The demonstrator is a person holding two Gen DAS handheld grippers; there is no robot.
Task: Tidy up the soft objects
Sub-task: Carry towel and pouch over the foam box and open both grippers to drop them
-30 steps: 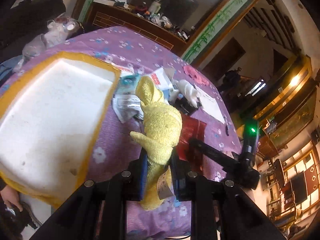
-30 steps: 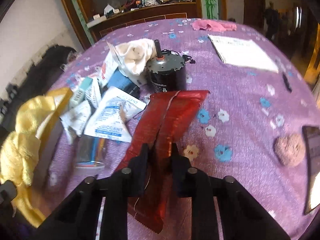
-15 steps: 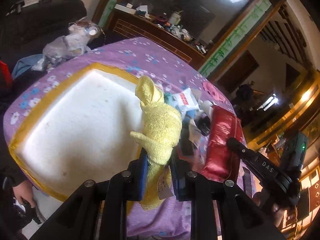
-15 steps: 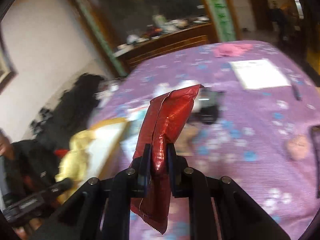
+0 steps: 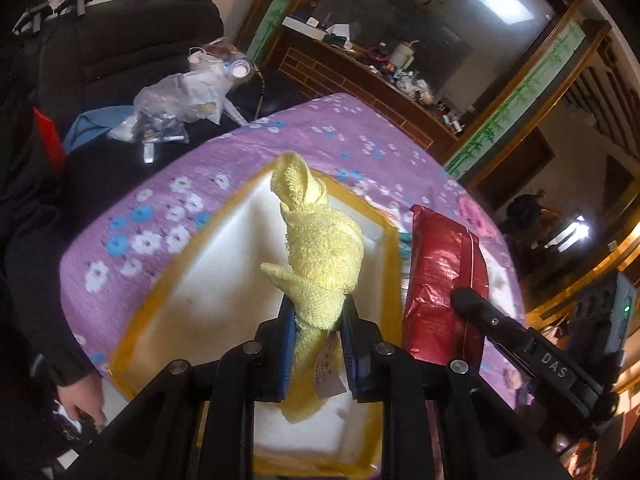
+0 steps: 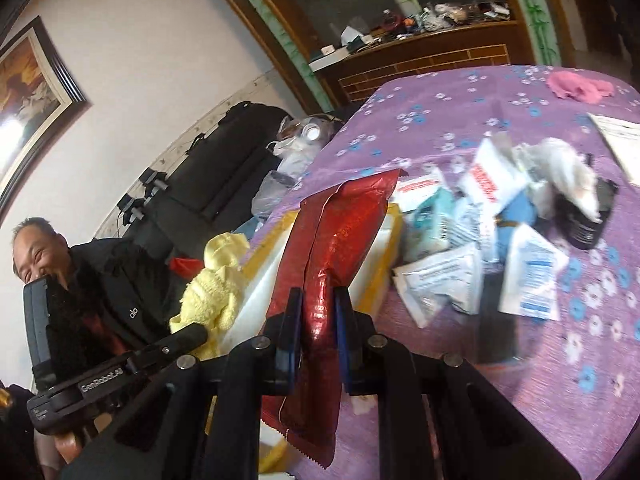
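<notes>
Gripping a yellow towel (image 5: 320, 256) in your left gripper (image 5: 316, 320) above the yellow-rimmed white foam tray (image 5: 208, 280), you have your right gripper (image 6: 316, 312) clamped on a red foil pouch (image 6: 336, 236) — held just beside that tray, over the purple floral tabletop (image 6: 560, 360).

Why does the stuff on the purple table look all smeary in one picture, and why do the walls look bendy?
Right wrist view: the white packets are smeared by motion blur, while the red foil bag in the right gripper stays sharp. Left wrist view: sharper; the fisheye lens curves the room, and the ceiling light glares white.
</notes>
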